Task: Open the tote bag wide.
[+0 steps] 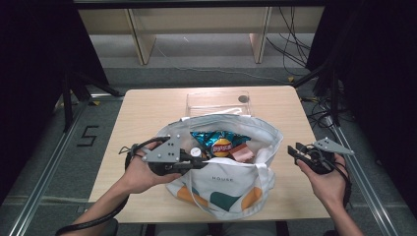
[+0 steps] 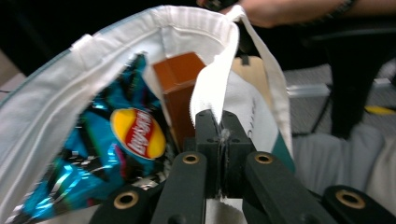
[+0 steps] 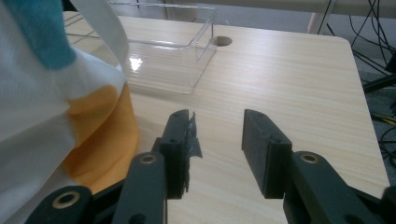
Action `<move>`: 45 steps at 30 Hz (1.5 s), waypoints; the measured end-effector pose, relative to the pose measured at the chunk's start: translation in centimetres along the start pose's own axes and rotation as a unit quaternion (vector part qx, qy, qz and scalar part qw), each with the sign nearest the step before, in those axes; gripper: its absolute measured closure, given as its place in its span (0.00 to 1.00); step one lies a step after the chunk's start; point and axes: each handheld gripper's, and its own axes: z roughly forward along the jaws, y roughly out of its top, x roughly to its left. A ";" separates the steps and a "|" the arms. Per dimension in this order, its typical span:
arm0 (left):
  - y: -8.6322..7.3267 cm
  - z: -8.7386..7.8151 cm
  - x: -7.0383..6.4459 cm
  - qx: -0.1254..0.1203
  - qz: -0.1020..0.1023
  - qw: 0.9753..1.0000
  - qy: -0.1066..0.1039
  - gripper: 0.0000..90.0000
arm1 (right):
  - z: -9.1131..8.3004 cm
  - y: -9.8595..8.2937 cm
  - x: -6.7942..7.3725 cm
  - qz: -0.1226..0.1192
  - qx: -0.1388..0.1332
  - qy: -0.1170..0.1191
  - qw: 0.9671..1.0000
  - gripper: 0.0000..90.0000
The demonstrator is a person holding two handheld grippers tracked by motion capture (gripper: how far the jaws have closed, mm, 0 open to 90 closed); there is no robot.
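A white tote bag [image 1: 231, 183] with orange and teal patches lies open on the wooden table [image 1: 142, 114]. Inside it are a blue chip bag [image 1: 216, 140] and a brown box [image 1: 242, 153]. My left gripper [image 1: 199, 162] is shut on the bag's white strap [image 2: 211, 91] at the near rim; the chip bag [image 2: 116, 140] and the brown box [image 2: 176, 79] sit just beyond the jaws. My right gripper [image 1: 294, 152] is open to the right of the bag, over bare table, and its jaws [image 3: 217, 135] hold nothing beside the bag's cloth [image 3: 60, 107].
A clear plastic box [image 1: 219, 103] stands behind the bag at the table's far side, near a round hole [image 1: 243, 99] in the tabletop. Wooden shelving legs and cables stand on the floor beyond. Bare tabletop lies to the left and right of the bag.
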 end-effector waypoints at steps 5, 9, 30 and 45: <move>-0.4 0.8 -0.4 0.017 0.006 1.000 -0.014 0.97 | 0.1 0.0 0.0 -0.001 0.001 -0.001 1.000 0.69; -0.6 1.4 -1.0 0.033 0.013 0.999 -0.019 0.97 | 0.1 0.0 0.0 -0.001 0.001 -0.002 1.000 0.69; -2.0 2.9 -2.4 0.061 0.014 0.997 -0.039 0.97 | 0.4 -0.1 -0.1 -0.010 -0.007 -0.004 1.000 0.69; -1.6 0.8 -2.7 -0.013 -0.009 0.999 0.045 0.64 | -4.3 3.7 2.0 -0.048 -0.076 0.039 0.995 0.79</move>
